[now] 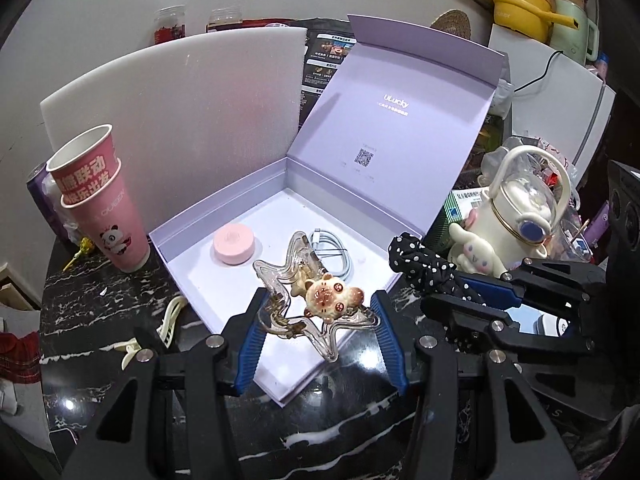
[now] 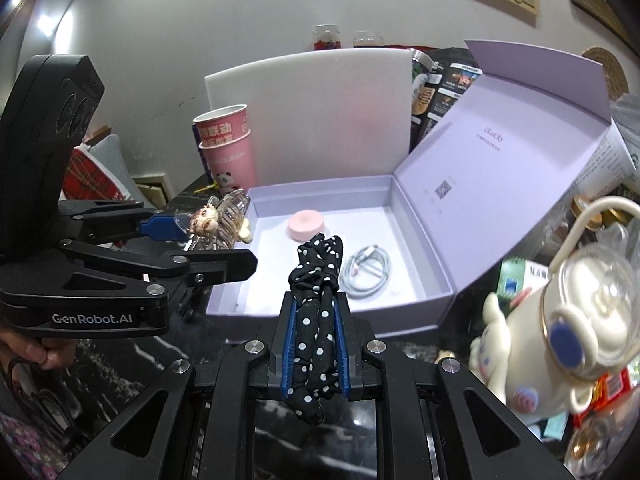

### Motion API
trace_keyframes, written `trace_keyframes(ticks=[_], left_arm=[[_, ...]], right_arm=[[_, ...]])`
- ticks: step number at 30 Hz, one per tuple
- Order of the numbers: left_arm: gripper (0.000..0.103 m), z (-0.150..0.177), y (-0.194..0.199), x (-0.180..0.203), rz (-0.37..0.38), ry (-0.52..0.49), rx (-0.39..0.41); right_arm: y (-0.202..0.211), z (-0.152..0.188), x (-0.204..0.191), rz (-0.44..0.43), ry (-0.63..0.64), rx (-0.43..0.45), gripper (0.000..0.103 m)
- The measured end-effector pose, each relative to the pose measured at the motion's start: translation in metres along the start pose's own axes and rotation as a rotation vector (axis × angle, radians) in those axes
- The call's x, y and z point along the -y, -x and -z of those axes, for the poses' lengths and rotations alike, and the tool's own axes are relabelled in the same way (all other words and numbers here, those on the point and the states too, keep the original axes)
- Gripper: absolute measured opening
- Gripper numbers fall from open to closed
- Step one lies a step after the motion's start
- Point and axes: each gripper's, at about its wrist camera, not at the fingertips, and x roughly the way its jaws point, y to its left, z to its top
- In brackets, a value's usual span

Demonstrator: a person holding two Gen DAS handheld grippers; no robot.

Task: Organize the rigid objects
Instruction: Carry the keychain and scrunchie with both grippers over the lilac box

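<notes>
An open lilac box [image 1: 224, 208] [image 2: 424, 312] lies on the dark marble table with its lid up. Inside are a pink round case [image 1: 234, 244] [image 2: 306, 225] and a coiled white cable [image 1: 332, 250] [image 2: 366, 268]. My left gripper [image 1: 318, 308] [image 2: 192, 232] is shut on a clear star-shaped hair claw with a bear figure [image 1: 332, 296] [image 2: 218, 220], held above the box's near-left edge. My right gripper [image 2: 316, 312] [image 1: 480, 300] is shut on a black polka-dot scrunchie [image 2: 318, 280] [image 1: 424, 266], just in front of the box's front wall.
Stacked pink paper cups [image 1: 100, 200] [image 2: 230, 148] stand left of the box before a white foam board [image 1: 180, 112]. A cream hair claw [image 1: 168, 320] lies on the table at left. A cream bottle with a plush figure [image 1: 516, 216] [image 2: 560, 328] and clutter crowd the right.
</notes>
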Motion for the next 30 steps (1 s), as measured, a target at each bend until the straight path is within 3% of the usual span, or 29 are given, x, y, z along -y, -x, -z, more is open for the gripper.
trace_keyframes(ticks=[18, 30], left_arm=[[0.050, -0.045, -0.029, -0.028, -0.018, 0.006, 0.003], [0.050, -0.075, -0.049, -0.039, -0.077, -0.021, 0.003]], right_arm=[[-0.026, -0.038, 0.014, 0.020, 0.030, 0.037, 0.017], [-0.042, -0.071, 0.022, 0.051, 0.040, 0.078, 0.017]])
